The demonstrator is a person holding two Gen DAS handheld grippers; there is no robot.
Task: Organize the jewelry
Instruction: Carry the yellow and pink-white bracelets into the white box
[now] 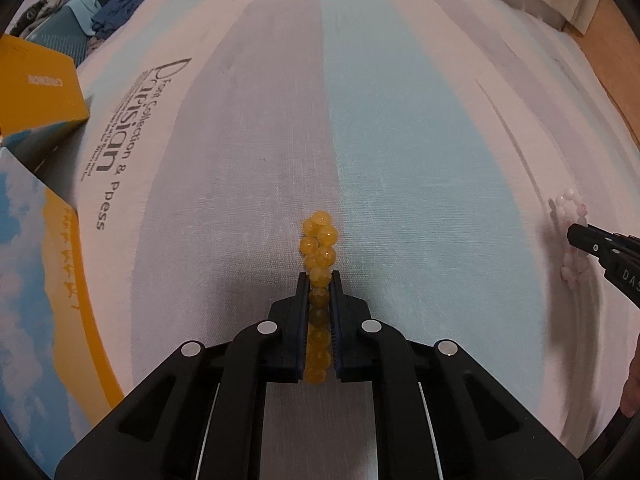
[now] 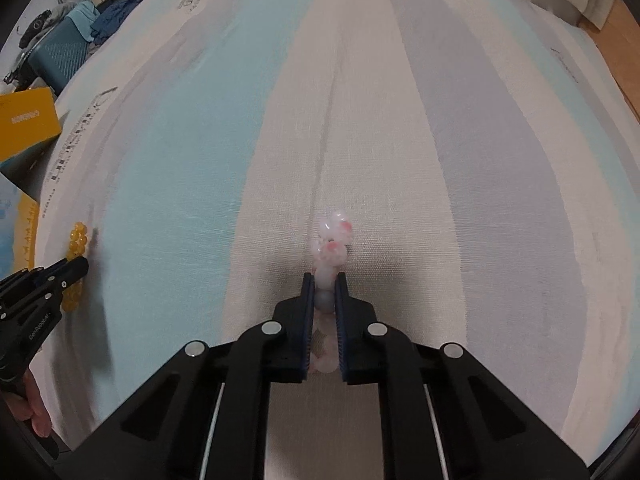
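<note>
The yellow bracelet sits pinched flat between the left gripper's pads, jaws squeezed nearly together on the beads, with its far loop poking out past the fingertips over the grey stripe of the sheet. Same deal on the other side: the pink bracelet is clamped in the right gripper, over the cream stripe. A yellow box and a sky-print box sit off to the left

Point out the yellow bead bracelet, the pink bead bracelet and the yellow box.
yellow bead bracelet (image 1: 320, 236): left wrist view, beads beyond the tongs.
pink bead bracelet (image 2: 334, 240): right wrist view, beads beyond the tongs.
yellow box (image 1: 38, 84): left wrist view, printed face.
</note>
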